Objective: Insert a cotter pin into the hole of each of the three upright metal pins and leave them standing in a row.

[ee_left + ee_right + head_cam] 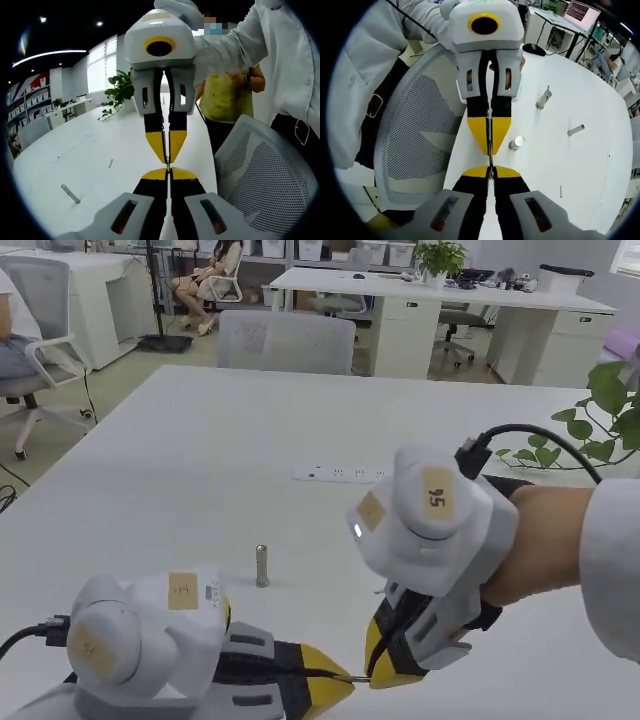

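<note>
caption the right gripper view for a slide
Left gripper and right gripper pinch one cotter pin beside three metal pins.

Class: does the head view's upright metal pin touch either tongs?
Apart. Head view: upright metal pin stands on the table, clear of left tongs and right tongs.

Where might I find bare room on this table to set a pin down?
Bare: the stretch between power strip and the table's far edge, and left of the upright pin. Crowded: the near edge, where left tool and right tool meet.
</note>
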